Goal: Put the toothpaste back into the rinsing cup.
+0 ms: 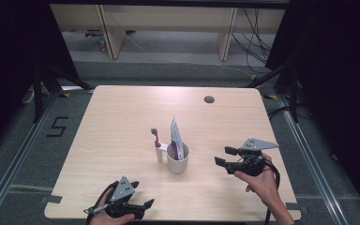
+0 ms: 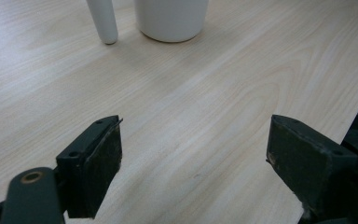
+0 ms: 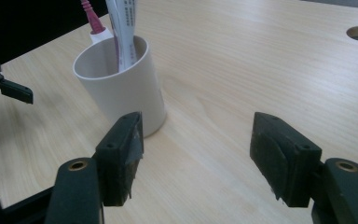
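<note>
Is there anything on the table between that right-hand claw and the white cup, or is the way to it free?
Nothing visible stands in the way. The right gripper hangs with open jaws beside the white cup, with bare table between them. The toothpaste tube sits inside the cup, and the toothbrush stands on its far side.

One camera looks down from high above the worktop (image 1: 122, 122). Two ride low and close, both seeing the white cup (image 1: 177, 158).
</note>
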The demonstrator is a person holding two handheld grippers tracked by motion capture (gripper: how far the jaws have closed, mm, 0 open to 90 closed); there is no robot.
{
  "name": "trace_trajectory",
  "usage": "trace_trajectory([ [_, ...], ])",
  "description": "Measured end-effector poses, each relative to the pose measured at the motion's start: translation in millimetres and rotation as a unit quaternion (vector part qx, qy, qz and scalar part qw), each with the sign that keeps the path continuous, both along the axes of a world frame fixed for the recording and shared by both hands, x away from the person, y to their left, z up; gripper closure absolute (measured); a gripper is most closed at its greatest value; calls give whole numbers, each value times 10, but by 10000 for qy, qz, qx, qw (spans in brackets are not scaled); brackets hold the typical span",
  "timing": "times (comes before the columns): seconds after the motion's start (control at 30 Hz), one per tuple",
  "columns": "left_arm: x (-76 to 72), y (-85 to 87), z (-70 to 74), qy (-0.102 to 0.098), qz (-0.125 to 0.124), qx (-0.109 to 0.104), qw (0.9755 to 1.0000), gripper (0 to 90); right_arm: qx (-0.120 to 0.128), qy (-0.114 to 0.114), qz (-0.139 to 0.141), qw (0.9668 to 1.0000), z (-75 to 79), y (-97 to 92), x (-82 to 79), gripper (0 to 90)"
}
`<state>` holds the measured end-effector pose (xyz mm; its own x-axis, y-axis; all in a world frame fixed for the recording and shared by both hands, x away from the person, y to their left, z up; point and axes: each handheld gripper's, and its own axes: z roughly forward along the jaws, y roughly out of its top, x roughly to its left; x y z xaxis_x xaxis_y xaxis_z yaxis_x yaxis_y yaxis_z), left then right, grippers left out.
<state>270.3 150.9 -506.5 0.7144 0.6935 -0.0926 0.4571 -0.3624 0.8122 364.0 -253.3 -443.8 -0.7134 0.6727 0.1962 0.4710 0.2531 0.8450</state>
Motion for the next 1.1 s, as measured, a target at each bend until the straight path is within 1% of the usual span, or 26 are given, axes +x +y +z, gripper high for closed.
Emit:
trace_trajectory([
  [0.03,6,13,5,10,-26,82,10000,180,0,0,0,10000,0,0,0,354],
  [0.1,7,11,6,-7,5,85,10000,180,15,37,-45,10000,-20,-74,-33,346],
  [0.13,10,-2,-4,-20,8,-22,10000,180,-43,51,-56,10000,-19,-101,-46,339],
  [0.17,11,-2,-4,-27,8,-19,10000,180,-43,51,-56,10000,-19,-101,-46,339],
  [0.2,16,10,2,-31,-39,75,10000,179,-44,-20,-103,9999,-35,-119,-51,324],
  [0.23,18,16,4,-34,-55,111,9999,180,-84,76,-143,9998,-41,-159,-78,318],
  [0.27,18,19,7,-31,-45,125,9999,180,-84,76,-143,9998,-41,-159,-78,318],
  [0.3,21,20,6,-16,-53,96,9999,180,11,111,-165,9998,-57,-163,-89,317],
  [0.33,16,9,0,-12,1,2,10000,179,-70,-3,-131,9999,-63,-193,-82,311],
  [0.37,15,9,-1,-11,2,2,10000,180,-103,50,-174,9998,-63,-226,-113,309],
  [0.4,13,12,2,-7,-3,19,10000,180,-51,67,-184,9998,-73,-231,-127,303],
  [0.43,14,16,5,-4,-19,41,10000,180,-12,155,-224,9996,-77,-233,-148,296],
  [0.47,16,14,7,-8,-18,33,10000,180,-12,155,-224,9996,-77,-233,-148,296],
  [0.5,16,21,12,-7,-39,76,10000,179,-113,43,-225,9997,-99,-261,-151,292],
  [0.6,14,17,8,-20,-9,-1,10000,180,-73,105,-253,9996,-114,-272,-184,285],
  [0.63,14,19,9,-22,-5,-3,10000,180,-217,25,-228,9995,-120,-298,-179,282],
  [0.7,17,20,11,-35,2,-18,10000,180,-185,114,-239,9995,-143,-308,-206,279],
  [0.73,16,19,12,-27,-2,-9,10000,179,-258,78,-225,9994,-146,-321,-206,273],
  [0.8,13,18,12,-35,0,7,10000,179,-208,152,-289,9993,-167,-326,-233,269],
  [0.83,13,18,12,-35,5,4,10000,180,-269,125,-241,9993,-172,-345,-231,268],
  [0.87,15,18,11,-32,-2,-2,10000,179,-252,199,-282,9991,-175,-349,-251,265],
  [0.93,15,20,10,-30,5,1,10000,180,-346,99,-270,9990,-182,-383,-255,262],
  [0.97,15,20,9,-25,8,0,10000,180,-248,186,-305,9991,-190,-383,-274,262],
  [1.03,11,18,14,-37,20,26,10000,179,-241,196,-309,9990,-191,-405,-288,261],
  [1.07,13,18,17,-37,8,27,10000,179,-331,171,-327,9988,-182,-428,-294,261],
  [1.1,11,17,15,-42,18,30,10000,180,-304,229,-345,9987,-186,-449,-313,261],
])
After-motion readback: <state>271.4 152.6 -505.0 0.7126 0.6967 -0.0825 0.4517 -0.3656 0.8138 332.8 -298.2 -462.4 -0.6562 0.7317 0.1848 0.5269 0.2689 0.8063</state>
